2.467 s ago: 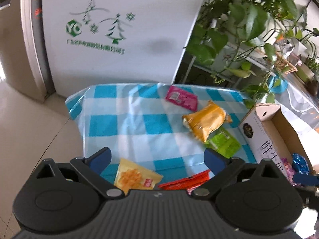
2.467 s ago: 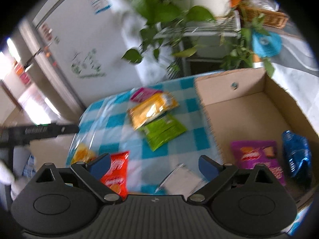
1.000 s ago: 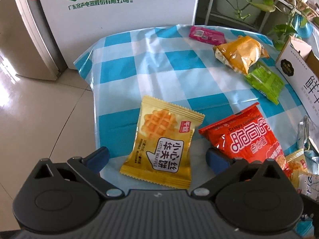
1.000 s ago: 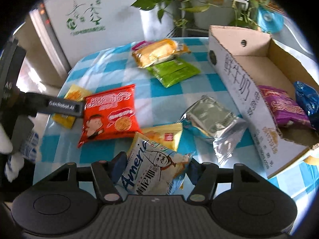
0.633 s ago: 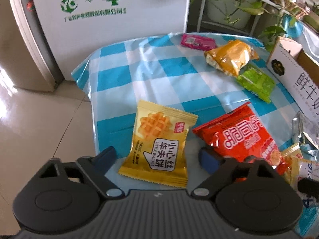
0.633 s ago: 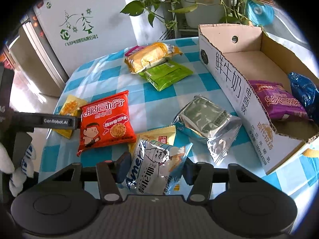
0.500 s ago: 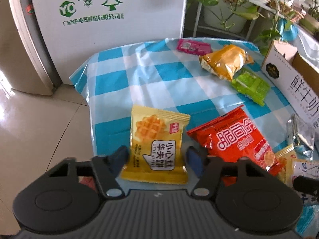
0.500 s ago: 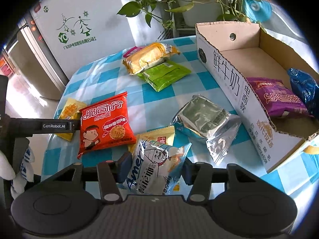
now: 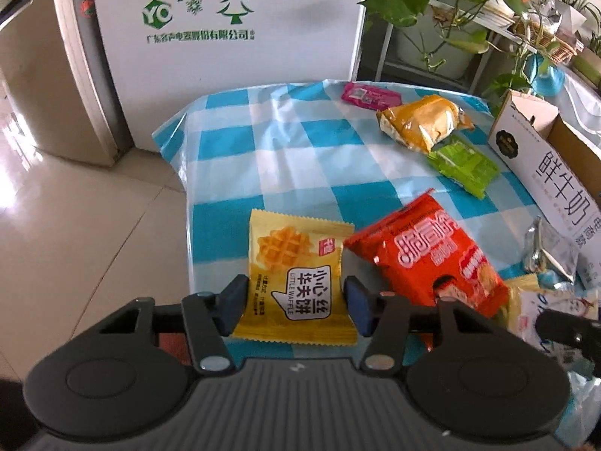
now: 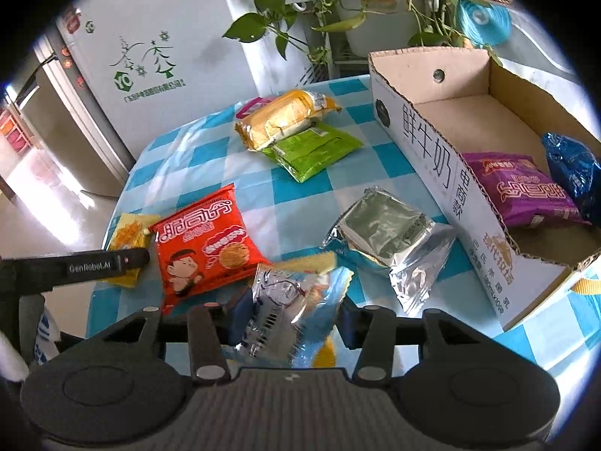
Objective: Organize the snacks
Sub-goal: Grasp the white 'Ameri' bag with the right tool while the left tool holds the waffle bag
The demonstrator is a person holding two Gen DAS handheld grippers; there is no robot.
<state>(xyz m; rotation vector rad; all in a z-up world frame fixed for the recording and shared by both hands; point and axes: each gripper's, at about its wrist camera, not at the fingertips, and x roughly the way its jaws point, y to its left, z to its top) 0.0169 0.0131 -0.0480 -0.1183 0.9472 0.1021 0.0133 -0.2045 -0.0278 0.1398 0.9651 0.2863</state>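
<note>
Left gripper (image 9: pixel 295 306) jaws just closed, pinching the waffle packet (image 9: pixel 296 282); right gripper (image 10: pixel 291 319) clamps a blurred chip bag (image 10: pixel 293 312), print unreadable.

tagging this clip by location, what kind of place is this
Probably a home, a kitchen or dining corner. A table under a blue checked cloth holds snack packets, a tall white appliance with a printed logo, likely a fridge, stands behind it, and potted trailing plants sit on a rack.

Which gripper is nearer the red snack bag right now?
Left. The left gripper, closed on the yellow waffle pack, sits right beside the red snack bag. The right gripper holds the clear chip bag slightly farther off.
</note>
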